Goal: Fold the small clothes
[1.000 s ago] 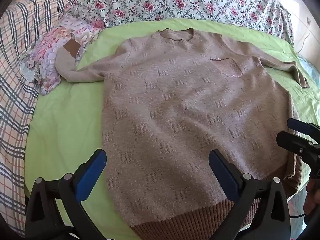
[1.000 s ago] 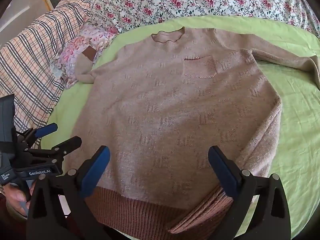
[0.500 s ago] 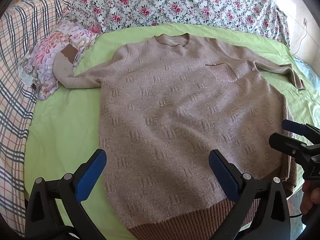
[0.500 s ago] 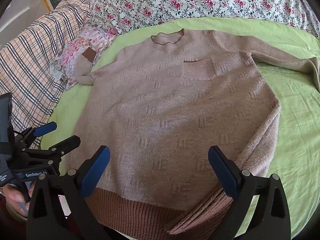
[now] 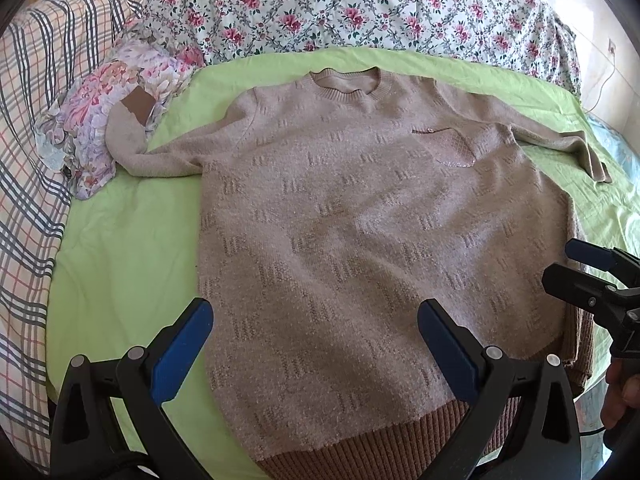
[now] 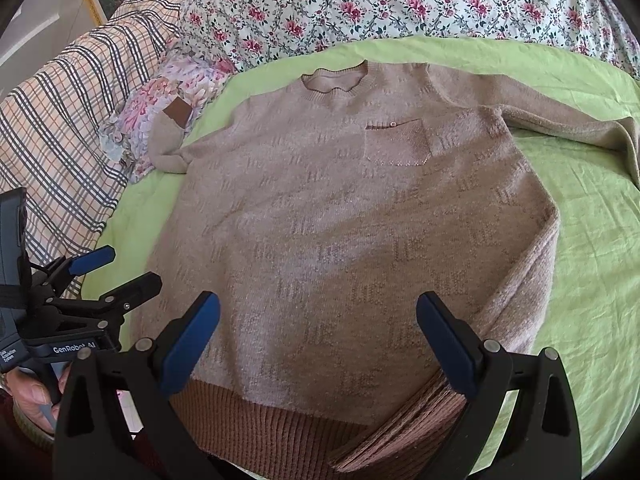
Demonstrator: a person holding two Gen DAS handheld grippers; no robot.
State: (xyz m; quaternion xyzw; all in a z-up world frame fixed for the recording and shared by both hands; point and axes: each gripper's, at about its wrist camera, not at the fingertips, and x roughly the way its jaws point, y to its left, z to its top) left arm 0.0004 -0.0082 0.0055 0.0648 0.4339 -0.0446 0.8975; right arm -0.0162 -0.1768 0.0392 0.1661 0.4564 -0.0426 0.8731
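Observation:
A tan knit sweater point(image 5: 360, 232) with a chest pocket and brown ribbed hem lies face up and spread flat on a green sheet point(image 5: 120, 248); it also shows in the right wrist view point(image 6: 352, 224). Its left sleeve runs onto a floral pillow; its right sleeve stretches to the right. My left gripper point(image 5: 314, 344) is open and empty above the hem's left part. My right gripper point(image 6: 318, 340) is open and empty above the hem's right part, where the hem corner is doubled over. Each gripper shows in the other's view, the right one point(image 5: 576, 268) and the left one point(image 6: 116, 268).
A small floral pillow point(image 5: 104, 120) lies at the sheet's left, under the sleeve cuff. A plaid blanket point(image 5: 28, 168) lies along the left. A rose-patterned quilt point(image 5: 360, 4) is bunched behind the sweater. The bed edge is just below the hem.
Both grippers have drawn back and up a little from the sweater, so it sits lower and smaller in view. The sweater has not moved. Both stay open.

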